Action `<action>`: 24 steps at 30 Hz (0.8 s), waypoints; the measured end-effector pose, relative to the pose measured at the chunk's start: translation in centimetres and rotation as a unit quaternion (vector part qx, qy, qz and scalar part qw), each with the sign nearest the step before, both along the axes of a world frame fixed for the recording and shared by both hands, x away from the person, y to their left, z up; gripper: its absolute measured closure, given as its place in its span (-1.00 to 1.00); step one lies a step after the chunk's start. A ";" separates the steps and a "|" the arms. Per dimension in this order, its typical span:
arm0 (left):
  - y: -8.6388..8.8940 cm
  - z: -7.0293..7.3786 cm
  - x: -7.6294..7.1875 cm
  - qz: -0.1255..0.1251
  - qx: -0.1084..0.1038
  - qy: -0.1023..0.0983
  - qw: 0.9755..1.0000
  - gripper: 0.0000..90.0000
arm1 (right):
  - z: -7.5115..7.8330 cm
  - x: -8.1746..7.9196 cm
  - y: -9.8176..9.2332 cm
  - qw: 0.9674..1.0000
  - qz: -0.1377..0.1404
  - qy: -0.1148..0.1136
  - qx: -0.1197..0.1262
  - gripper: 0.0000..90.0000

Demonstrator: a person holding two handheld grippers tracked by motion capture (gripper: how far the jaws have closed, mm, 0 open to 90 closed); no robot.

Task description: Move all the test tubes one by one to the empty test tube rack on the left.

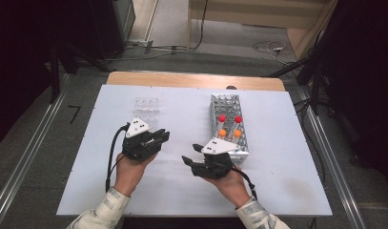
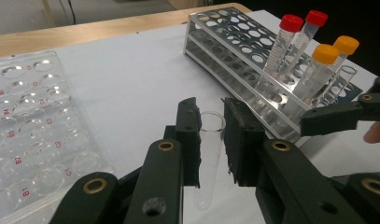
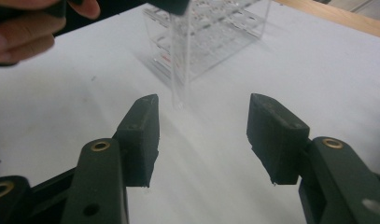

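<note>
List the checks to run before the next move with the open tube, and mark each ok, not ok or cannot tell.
1. Left gripper shut on the tube: ok.
2. Tube uncapped, mouth up: ok.
3. Right gripper open, nothing between its jaws: ok.
4. Rack has free holes: ok.
5. Four capped tubes seated in the rack: ok.
6. Liquid in the tube: cannot tell.

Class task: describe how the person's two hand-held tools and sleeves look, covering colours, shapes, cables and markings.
Both tools, the left tool and the right tool, are black, each with two flat-padded jaws on arms pinned by brass-coloured rivets. Each carries a grey three-cornered plate dotted with dark marks on top and trails a black cable. The sleeves are pale with a faint pattern.
</note>
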State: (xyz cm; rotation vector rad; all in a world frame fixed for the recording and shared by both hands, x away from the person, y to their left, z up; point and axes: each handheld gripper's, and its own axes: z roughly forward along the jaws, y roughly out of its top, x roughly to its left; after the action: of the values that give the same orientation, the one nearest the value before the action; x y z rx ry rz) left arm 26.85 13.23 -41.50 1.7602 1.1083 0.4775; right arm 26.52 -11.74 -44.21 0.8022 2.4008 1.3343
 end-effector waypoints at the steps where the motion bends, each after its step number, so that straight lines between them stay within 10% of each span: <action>1: 0.0 0.0 0.1 0.001 0.000 0.001 1.000 0.71 | -0.1 -0.1 -0.5 1.000 -0.003 0.001 0.002 -0.07; 24: -0.8 0.0 1.5 -0.001 -0.010 0.015 1.000 0.71 | -1.3 -0.8 -5.0 0.999 -0.042 0.013 0.019 -0.12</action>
State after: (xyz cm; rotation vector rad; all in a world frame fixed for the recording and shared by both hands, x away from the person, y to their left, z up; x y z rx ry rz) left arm 28.34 12.43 -41.47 1.7563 1.1281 0.4385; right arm 25.72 -16.77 -45.51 0.9252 2.3414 1.3478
